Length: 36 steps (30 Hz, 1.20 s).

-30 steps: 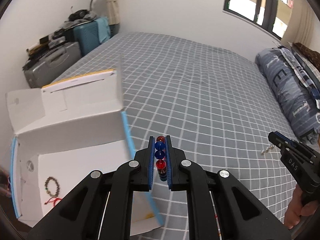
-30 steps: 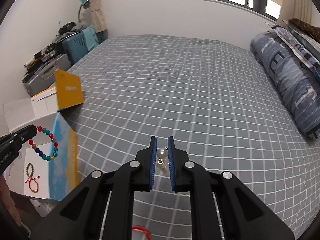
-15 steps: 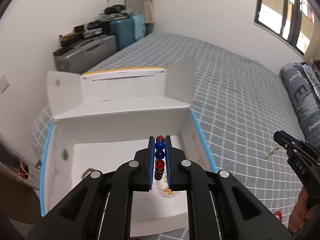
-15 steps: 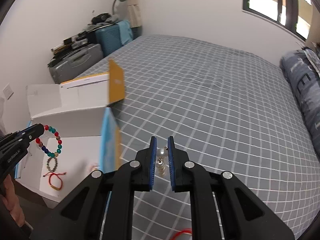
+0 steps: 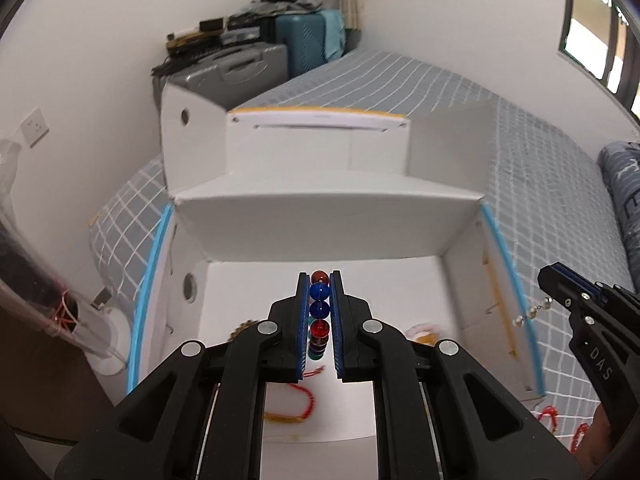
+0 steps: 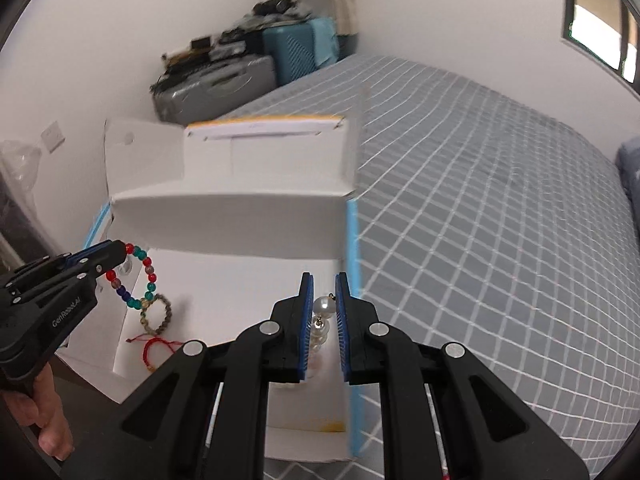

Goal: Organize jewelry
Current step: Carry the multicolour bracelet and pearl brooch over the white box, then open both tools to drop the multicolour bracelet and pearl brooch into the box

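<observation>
My left gripper (image 5: 320, 280) is shut on a red, blue and green bead bracelet (image 5: 319, 304) and holds it over the open white box (image 5: 320, 232). It shows from the side in the right wrist view (image 6: 138, 276), hanging from the left gripper (image 6: 120, 250). My right gripper (image 6: 324, 280) is shut on a pearl bracelet (image 6: 323, 312) above the box's right wall (image 6: 352, 264). In the left wrist view it (image 5: 548, 280) dangles the pearls (image 5: 532, 312). A brown bead bracelet (image 6: 156, 314) and a red cord bracelet (image 6: 158, 346) lie in the box.
The box sits at the corner of a bed with a grey checked cover (image 6: 500, 220). More red jewelry (image 5: 560, 428) lies on the cover by the box. Suitcases (image 5: 240, 68) stand against the wall behind. A dark patterned pillow (image 5: 624, 208) is at right.
Both grippers have swung left from over the bed to the box. The left one now hangs over the box's inside, the right one over its right wall. Both grips are unchanged.
</observation>
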Each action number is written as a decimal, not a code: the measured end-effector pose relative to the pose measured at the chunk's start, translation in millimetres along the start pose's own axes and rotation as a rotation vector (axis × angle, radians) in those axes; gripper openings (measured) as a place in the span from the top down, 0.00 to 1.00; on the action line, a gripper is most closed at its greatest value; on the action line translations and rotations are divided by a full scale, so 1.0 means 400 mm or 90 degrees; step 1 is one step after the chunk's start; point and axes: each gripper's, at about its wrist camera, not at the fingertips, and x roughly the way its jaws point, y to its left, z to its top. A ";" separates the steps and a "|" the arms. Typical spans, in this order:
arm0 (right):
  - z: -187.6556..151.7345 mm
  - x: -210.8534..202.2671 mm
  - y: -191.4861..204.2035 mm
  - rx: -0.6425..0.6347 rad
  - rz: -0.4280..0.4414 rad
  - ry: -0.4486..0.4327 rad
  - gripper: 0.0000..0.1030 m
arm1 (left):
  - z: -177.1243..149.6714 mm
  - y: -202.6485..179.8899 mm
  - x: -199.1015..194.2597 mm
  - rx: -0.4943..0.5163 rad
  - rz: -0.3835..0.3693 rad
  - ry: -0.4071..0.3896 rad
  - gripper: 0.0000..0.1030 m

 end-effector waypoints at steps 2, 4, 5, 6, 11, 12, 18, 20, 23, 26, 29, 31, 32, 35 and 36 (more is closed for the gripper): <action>-0.003 0.035 0.025 -0.009 0.004 0.021 0.90 | -0.004 0.022 0.030 -0.002 0.010 0.018 0.91; -0.010 0.068 0.045 -0.018 0.004 0.040 0.90 | -0.010 0.035 0.059 -0.003 0.016 0.037 0.91; -0.015 0.081 0.054 -0.023 0.002 0.046 0.90 | -0.012 0.039 0.068 -0.004 0.016 0.043 0.91; -0.018 0.095 0.061 -0.028 -0.001 0.053 0.90 | -0.016 0.042 0.083 -0.002 0.016 0.054 0.91; -0.040 0.147 0.091 -0.034 -0.006 0.088 0.90 | -0.030 0.051 0.141 -0.004 0.014 0.097 0.91; -0.044 0.155 0.096 -0.036 -0.006 0.094 0.90 | -0.033 0.053 0.151 -0.003 0.015 0.104 0.91; -0.058 0.178 0.116 -0.049 -0.007 0.111 0.90 | -0.034 0.065 0.164 -0.004 0.021 0.117 0.91; -0.057 0.178 0.117 -0.048 -0.004 0.110 0.89 | -0.034 0.068 0.163 -0.004 0.025 0.117 0.91; -0.057 0.177 0.119 -0.048 0.002 0.107 0.87 | -0.036 0.065 0.167 -0.002 0.031 0.123 0.90; -0.056 0.164 0.124 -0.052 0.008 0.093 0.60 | -0.032 0.062 0.163 0.000 0.025 0.126 0.85; -0.050 0.146 0.132 -0.054 0.021 0.083 0.45 | -0.023 0.067 0.139 -0.015 0.030 0.107 0.53; -0.046 0.129 0.135 -0.056 0.023 0.071 0.37 | -0.019 0.071 0.117 -0.023 0.035 0.091 0.41; -0.045 0.122 0.136 -0.054 0.025 0.065 0.32 | -0.017 0.072 0.110 -0.026 0.036 0.086 0.38; -0.042 0.101 0.138 -0.049 0.030 0.049 0.20 | -0.012 0.075 0.085 -0.028 0.048 0.063 0.24; -0.040 0.094 0.137 -0.047 0.033 0.043 0.18 | -0.010 0.075 0.074 -0.029 0.049 0.053 0.19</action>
